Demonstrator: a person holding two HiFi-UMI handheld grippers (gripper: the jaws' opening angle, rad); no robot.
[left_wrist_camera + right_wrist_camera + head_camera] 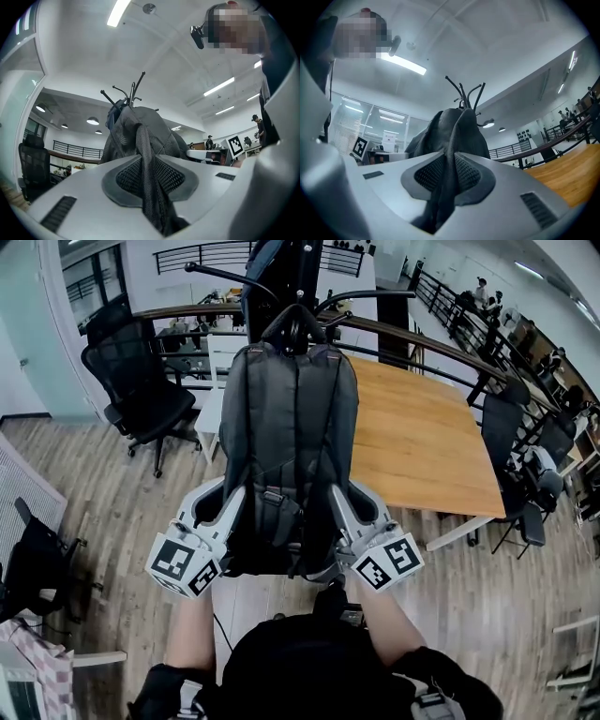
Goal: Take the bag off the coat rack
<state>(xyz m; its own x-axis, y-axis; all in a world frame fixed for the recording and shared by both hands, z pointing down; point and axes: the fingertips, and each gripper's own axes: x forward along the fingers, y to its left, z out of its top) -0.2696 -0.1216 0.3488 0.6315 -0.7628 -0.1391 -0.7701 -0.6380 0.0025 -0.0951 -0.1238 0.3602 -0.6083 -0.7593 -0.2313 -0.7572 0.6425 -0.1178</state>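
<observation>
A dark grey backpack hangs by its top loop from the black coat rack straight in front of me. My left gripper is shut on the bag's lower left side, and its mesh strap is pinched between the pads. My right gripper is shut on the lower right side, with a fold of the bag's fabric squeezed between its pads. Both grippers point slightly upward toward the rack's hooks. The marker cubes sit near my body.
A wooden table stands to the right behind the rack, with a curved railing beyond it. A black office chair is at the left and more chairs at the right. People stand in the distance.
</observation>
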